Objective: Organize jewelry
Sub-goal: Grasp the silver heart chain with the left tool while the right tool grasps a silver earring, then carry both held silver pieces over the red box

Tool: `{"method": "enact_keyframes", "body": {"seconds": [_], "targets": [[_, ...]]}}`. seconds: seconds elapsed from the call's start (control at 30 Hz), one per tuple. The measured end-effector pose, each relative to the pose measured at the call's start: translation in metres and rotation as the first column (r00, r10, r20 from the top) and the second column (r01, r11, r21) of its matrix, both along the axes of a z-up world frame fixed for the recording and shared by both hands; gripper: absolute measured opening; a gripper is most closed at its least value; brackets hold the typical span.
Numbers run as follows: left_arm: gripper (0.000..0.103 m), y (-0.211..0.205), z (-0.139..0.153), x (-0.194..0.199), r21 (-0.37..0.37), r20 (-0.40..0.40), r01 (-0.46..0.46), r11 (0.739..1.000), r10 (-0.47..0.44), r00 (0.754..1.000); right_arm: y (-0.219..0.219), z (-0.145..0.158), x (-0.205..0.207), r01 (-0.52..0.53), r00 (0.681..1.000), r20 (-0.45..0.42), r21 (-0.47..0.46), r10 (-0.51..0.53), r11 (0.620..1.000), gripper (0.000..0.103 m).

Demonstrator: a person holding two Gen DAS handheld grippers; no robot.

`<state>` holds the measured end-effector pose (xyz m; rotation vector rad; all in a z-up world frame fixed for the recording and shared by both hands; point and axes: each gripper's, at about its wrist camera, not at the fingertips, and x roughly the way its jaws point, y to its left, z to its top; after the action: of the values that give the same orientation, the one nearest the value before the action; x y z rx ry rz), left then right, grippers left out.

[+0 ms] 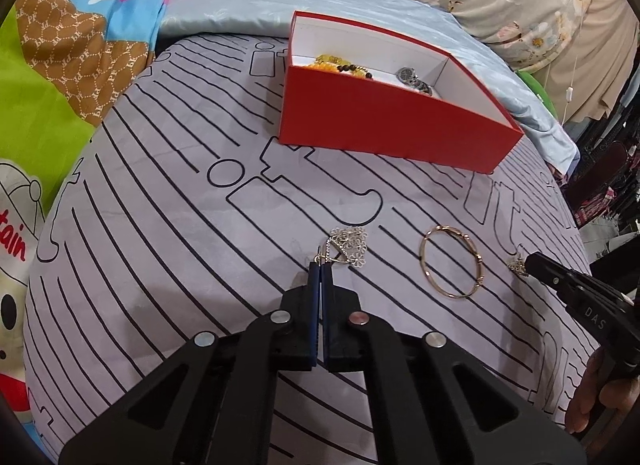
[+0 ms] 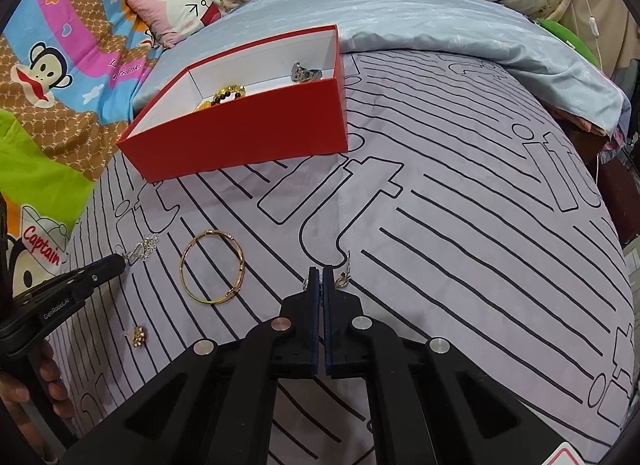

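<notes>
Striped bedspread [image 1: 160,265] was noted; left hand-held gripper [image 1: 322,265] pinched silver earring [image 1: 348,251], right hand-held gripper [image 2: 322,271] closed on an earring hook [image 2: 345,271]; bangle [image 1: 451,261] at 3 o'clock.

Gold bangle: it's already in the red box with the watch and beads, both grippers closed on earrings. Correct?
Not quite. The gold bangle lies on the striped bedsheet, outside the red box, as the right wrist view shows. The rest stands.

Black left gripper [image 1: 322,265], blue-edged fingers [image 1: 313,305], round silver rivets, black right gripper [image 2: 322,271], bare skin.
</notes>
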<state>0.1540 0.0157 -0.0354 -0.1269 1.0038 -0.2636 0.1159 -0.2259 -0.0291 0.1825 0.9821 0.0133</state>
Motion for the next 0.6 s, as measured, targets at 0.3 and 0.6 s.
{"method": "enact_keyframes", "body": {"seconds": [0.3, 0.6], "targets": [[0.000, -0.003, 0.026, -0.008, -0.031, 0.049, 0.020, 0.999, -0.018, 0.999, 0.000, 0.022, -0.009, -0.003, 0.999, 0.049, 0.004, 0.003, 1.000, 0.001], [0.000, -0.004, 0.064, -0.013, -0.064, 0.108, 0.042, 0.997, -0.035, 0.994, 0.004, 0.056, -0.015, -0.023, 0.992, 0.121, 0.010, 0.022, 1.000, 0.001]]}}
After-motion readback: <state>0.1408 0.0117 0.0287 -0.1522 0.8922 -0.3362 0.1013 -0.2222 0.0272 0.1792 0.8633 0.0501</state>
